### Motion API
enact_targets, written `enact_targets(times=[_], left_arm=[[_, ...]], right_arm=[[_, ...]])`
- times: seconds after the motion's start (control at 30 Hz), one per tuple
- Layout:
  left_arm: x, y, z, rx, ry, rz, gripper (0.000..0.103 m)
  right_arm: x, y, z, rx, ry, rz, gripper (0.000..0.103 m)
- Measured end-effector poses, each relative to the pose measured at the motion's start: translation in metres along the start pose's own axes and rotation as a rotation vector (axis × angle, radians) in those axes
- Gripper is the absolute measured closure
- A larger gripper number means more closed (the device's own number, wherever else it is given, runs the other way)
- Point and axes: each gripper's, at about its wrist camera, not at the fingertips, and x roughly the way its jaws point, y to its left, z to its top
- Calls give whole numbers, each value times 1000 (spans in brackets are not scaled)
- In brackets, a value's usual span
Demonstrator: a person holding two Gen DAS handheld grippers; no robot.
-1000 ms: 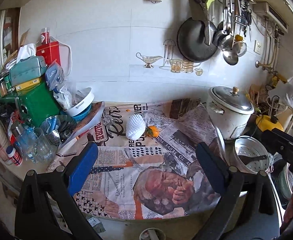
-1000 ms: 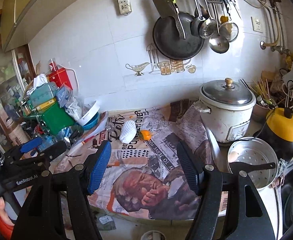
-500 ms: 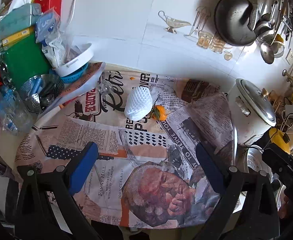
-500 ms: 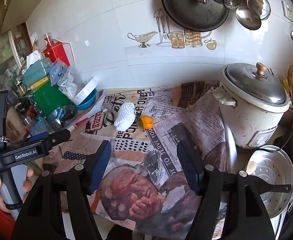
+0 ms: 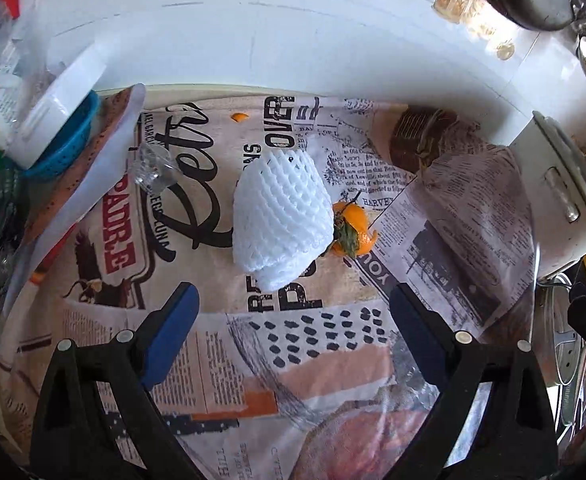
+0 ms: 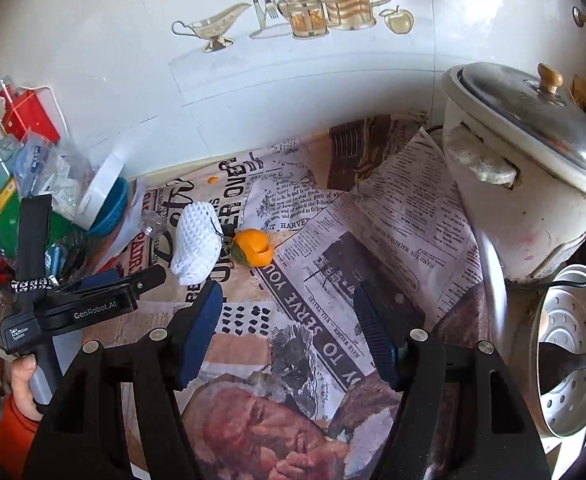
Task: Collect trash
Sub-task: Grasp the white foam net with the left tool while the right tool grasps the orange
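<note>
A white foam fruit net (image 5: 279,218) lies on the newspaper-covered counter (image 5: 333,360), with orange peel (image 5: 351,230) touching its right side. A small orange scrap (image 5: 238,117) lies near the wall. My left gripper (image 5: 293,320) is open and empty, just in front of the net. In the right wrist view the net (image 6: 195,242) and peel (image 6: 253,252) lie ahead and to the left. My right gripper (image 6: 289,320) is open and empty above the newspaper. The left gripper (image 6: 133,284) shows at its left, beside the net.
A white rice cooker (image 6: 529,168) stands at the right, with a perforated metal steamer (image 6: 573,344) in front of it. A blue basket with a white lid (image 5: 63,120), a clear plastic piece (image 5: 153,168) and cluttered boxes (image 6: 13,184) sit at the left. The tiled wall is behind.
Both grippers have moved forward and down toward the counter. The foam net and peel are now much closer to the left gripper. Both stay open.
</note>
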Motion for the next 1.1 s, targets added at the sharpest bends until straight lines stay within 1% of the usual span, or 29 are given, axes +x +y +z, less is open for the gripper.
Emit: enact_targets(times=[0.1, 0.13, 0.2, 0.23, 0.27, 0.3, 0.33, 0.43, 0.5, 0.67, 0.77, 0.9, 1.03, 1.1], left_arm=[[40, 2, 8, 19, 52, -11, 14], [51, 3, 10, 25, 67, -11, 19], [69, 3, 12, 35, 81, -8, 23], [75, 3, 13, 41, 76, -1, 29], [79, 3, 13, 49, 72, -1, 46], [83, 3, 13, 55, 78, -16, 58], [86, 5, 14, 51, 86, -30, 64], [76, 11, 12, 41, 32, -39, 69], [66, 16, 11, 43, 4, -23, 71], [44, 39, 10, 19, -23, 11, 72], [31, 51, 9, 15, -42, 60, 72], [20, 65, 6, -5, -55, 79, 72], [13, 72, 5, -8, -63, 97, 72], [10, 71, 4, 2, -68, 106, 72]], right_arm=[[29, -1, 4, 25, 47, -4, 39], [39, -1, 5, 29, 61, -7, 38], [53, -1, 6, 32, 88, -13, 38], [60, 0, 7, 31, 101, -15, 38], [66, 0, 8, 28, 112, -17, 38], [71, 1, 8, 25, 122, -19, 38], [75, 2, 10, 22, 130, -17, 38], [85, 9, 15, 8, 152, 3, 38], [95, 18, 20, -8, 162, 18, 38], [128, 39, 30, -32, 197, 66, 38], [154, 48, 34, -35, 217, 89, 38], [185, 55, 36, -15, 249, 99, 39], [203, 58, 35, -25, 259, 65, 39], [208, 61, 33, -39, 254, 49, 49]])
